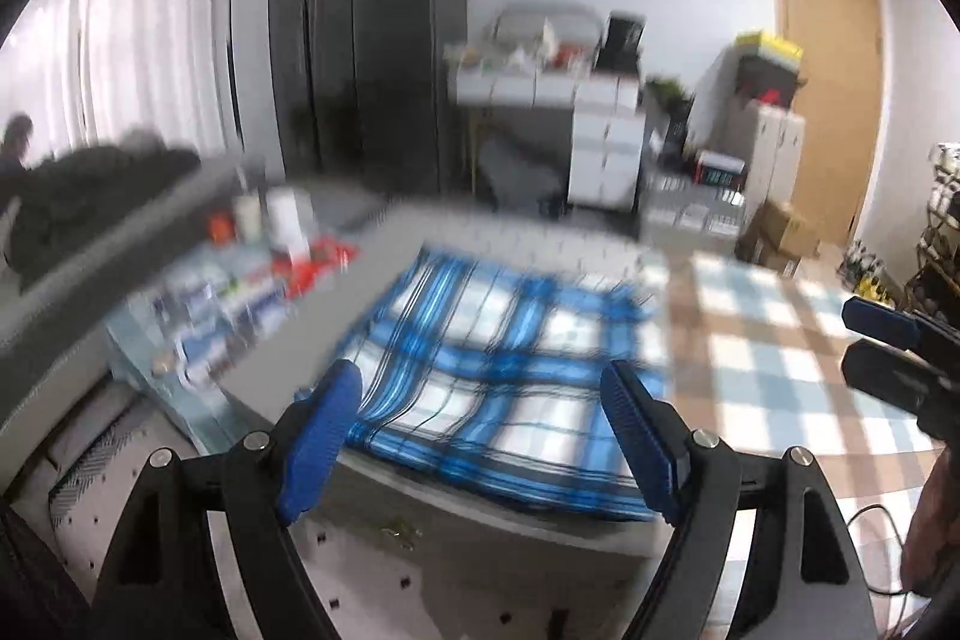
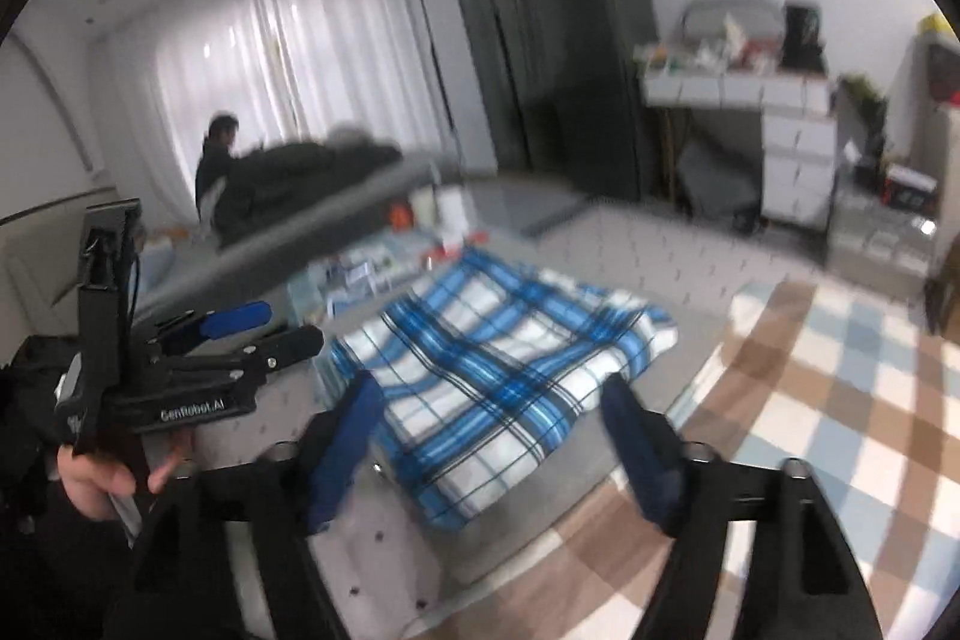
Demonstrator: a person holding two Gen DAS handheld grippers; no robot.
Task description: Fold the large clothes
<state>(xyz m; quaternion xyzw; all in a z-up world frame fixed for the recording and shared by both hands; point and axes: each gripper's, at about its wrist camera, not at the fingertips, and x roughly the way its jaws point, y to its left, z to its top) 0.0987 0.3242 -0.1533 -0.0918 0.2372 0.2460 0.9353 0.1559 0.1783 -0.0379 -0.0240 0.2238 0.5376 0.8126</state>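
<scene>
While both pictures are smeared by motion, the main things read clearly. At the far left a person sits beside a dark heap on a grey bed. Nearer, a hand holds the left gripper, its blue fingers spread wide with nothing between them. In the middle the blue plaid garment lies folded into a flat rectangle on the grey mat; in the right wrist view its long axis runs from near left to far right. The right gripper hovers over it, jaws likewise wide and empty. To the right lies a brown-and-blue checked rug.
</scene>
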